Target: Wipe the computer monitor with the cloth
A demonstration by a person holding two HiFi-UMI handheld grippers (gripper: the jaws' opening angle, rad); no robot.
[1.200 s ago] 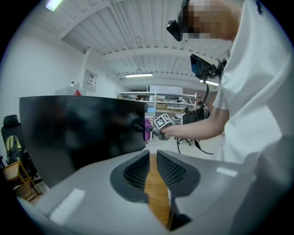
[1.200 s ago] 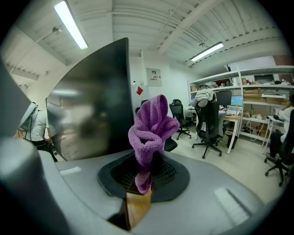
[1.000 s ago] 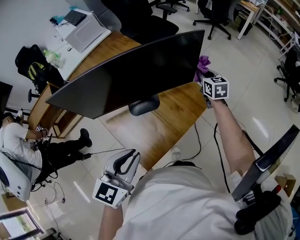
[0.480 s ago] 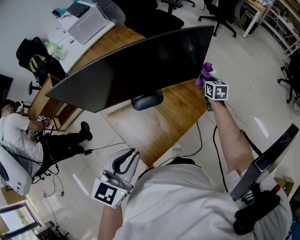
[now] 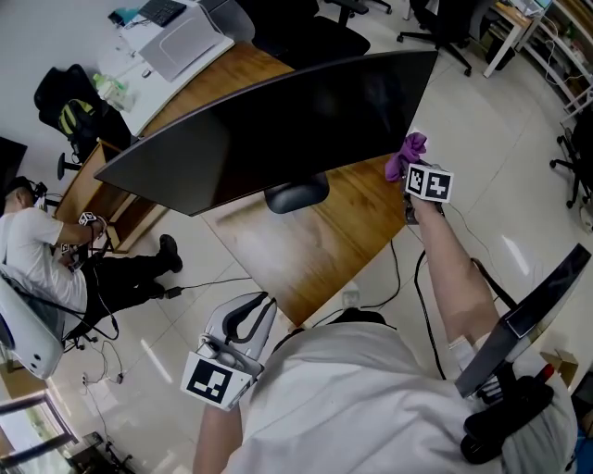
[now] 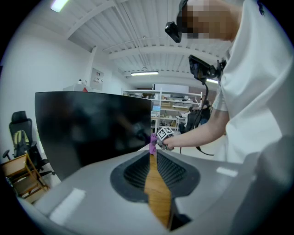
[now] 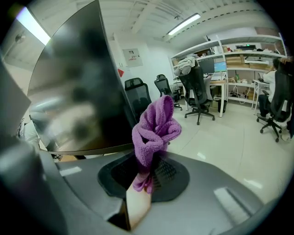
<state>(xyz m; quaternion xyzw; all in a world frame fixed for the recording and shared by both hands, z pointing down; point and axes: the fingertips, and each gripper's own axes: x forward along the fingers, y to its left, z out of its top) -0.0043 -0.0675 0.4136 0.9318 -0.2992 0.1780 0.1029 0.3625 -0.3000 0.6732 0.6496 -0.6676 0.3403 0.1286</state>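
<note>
A purple cloth (image 5: 409, 154) is held bunched at the lower right corner of the dark curved monitor (image 5: 269, 139); contact with the screen cannot be made out. The cloth is clamped between the jaws of the right gripper (image 5: 412, 174). The left gripper (image 5: 250, 319) is held low, well in front of the monitor, its jaws drawn together at the tips with nothing between them. Over the last second the cloth has been brought down the monitor's right edge to that corner, and the left gripper has stayed put. The monitor is borne by a wooden desk (image 5: 324, 245) on a pale tiled floor (image 5: 500, 185). Office chairs (image 5: 440, 23) are seen behind the monitor, and a seated person (image 5: 42, 264) beyond its left end.
</note>
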